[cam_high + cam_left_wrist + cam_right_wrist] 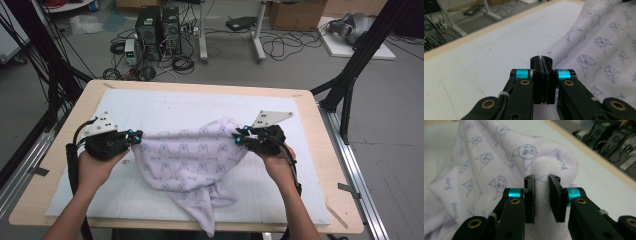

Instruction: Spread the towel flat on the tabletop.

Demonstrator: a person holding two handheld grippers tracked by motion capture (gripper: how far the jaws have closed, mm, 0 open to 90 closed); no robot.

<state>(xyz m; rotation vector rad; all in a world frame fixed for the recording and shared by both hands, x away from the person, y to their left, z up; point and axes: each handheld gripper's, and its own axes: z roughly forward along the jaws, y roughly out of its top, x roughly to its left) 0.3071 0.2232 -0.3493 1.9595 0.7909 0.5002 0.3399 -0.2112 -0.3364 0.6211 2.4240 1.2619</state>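
**Aloft: printed towel held at two corners over padded table**

Now stretched between two handheld grippers, a pale lilac towel [192,160] printed with small blue cartoon faces and script hangs over the middle of a white mat [165,107] on a wooden table [327,165]. Its fabric is soft and fleecy, sagging in a broad curve between the two grip points, with one loose corner trailing down past the table's near edge. The left gripper [136,136], at the towel's left corner, has its jaws clenched together; its own view shows the black pads pressed flat against each other, the cloth [599,45] rising just to their right, and whether a thin edge is pinched between them cannot be told from there, though the high view shows the corner lifted at that gripper's tip. The right gripper [239,137], at the towel's far right corner, grasps a thick bunched fold [541,192] between its pads.

Count: one towel, two grippers, one mat, one table. Beyond the table's far edge, two black computer towers [159,26] stand on the floor among loose cables, and a cardboard box [297,14] sits farther right; what the box contains cannot be seen.
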